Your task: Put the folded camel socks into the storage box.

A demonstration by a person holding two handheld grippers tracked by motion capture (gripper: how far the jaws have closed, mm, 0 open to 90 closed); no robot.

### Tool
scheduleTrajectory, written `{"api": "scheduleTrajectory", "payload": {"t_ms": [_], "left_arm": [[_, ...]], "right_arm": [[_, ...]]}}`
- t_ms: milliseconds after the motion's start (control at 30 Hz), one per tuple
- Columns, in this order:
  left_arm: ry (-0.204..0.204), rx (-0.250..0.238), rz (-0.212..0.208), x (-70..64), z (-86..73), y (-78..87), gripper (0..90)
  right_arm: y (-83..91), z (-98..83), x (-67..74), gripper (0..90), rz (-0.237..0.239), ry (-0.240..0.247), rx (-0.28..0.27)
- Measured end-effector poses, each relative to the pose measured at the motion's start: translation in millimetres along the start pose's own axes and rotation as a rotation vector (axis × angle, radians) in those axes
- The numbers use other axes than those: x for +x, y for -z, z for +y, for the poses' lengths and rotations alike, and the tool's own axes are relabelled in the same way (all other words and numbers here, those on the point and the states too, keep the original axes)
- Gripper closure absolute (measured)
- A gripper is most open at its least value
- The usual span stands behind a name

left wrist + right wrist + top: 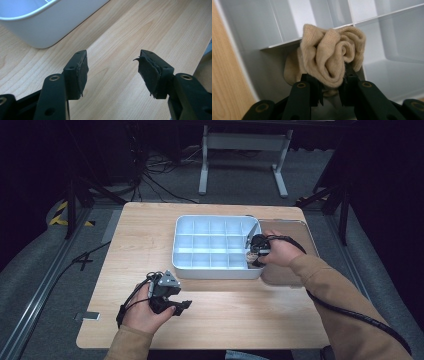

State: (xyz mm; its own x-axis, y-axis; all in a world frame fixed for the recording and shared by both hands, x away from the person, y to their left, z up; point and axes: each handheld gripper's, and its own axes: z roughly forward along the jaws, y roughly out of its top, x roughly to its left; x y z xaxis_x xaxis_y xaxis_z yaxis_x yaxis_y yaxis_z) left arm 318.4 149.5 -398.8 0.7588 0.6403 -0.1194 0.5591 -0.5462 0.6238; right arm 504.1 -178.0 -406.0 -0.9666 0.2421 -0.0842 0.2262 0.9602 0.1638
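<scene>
Clenching a rolled beige sock (332, 58) so it stays bundled, the right gripper (331, 86) holds it over a right-edge compartment of the white divided tray (200, 270) (centre frame), while the left gripper (112, 72) waits released, lower left.

No legible text — none anywhere

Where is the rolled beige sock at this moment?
The rolled beige sock is clamped in the right gripper, over the right end of the white divided tray, by its near-right compartments. In the high view it shows at the tray's right wall.
</scene>
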Motion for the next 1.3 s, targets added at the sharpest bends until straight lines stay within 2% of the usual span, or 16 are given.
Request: {"api": "scheduleTrajectory", "payload": {"t_ms": [167,233,467,667,700,767,833,867,1133,1300], "left_arm": [[0.009,0.001,0.000,-0.2,-0.3,-0.4,41.4],[0.005,0.006,-0.002,0.1,-0.2,-0.4,41.3],[0.004,0.004,-0.002,0.2,0.0,-1.5,41.2],[0.006,0.005,-0.005,1.1,0.5,-1.9,41.2],[0.006,0.005,-0.005,1.1,0.5,-1.9,41.2],[0.005,0.007,-0.004,1.0,1.0,-2.4,41.2],[0.001,0.006,-0.007,0.9,1.2,-3.2,41.2],[-0.001,0.007,-0.007,0.9,1.6,-3.2,41.2],[-0.006,0.007,-0.013,0.6,5.1,-4.8,41.1],[-0.013,0.004,-0.022,0.9,9.1,-7.2,41.1]], "right_arm": [[-8.7,0.5,-1.4,73.7,0.010,0.000,0.007],[-12.4,0.0,-2.1,73.5,0.017,-0.020,0.008],[-13.2,-2.3,-3.9,71.9,0.028,-0.041,-0.006],[-6.1,-5.4,-2.6,59.2,0.043,-0.078,-0.052],[-6.1,-5.4,-2.6,59.2,0.043,-0.078,-0.052],[2.6,-6.3,-0.9,55.4,0.034,-0.085,-0.060],[11.1,-7.3,0.0,52.7,0.035,-0.105,-0.095],[20.5,-8.3,0.2,52.6,0.032,-0.101,-0.125],[47.7,-13.6,7.9,49.9,0.005,-0.103,-0.213],[65.5,-26.0,15.3,48.9,-0.014,-0.112,-0.275]]}}
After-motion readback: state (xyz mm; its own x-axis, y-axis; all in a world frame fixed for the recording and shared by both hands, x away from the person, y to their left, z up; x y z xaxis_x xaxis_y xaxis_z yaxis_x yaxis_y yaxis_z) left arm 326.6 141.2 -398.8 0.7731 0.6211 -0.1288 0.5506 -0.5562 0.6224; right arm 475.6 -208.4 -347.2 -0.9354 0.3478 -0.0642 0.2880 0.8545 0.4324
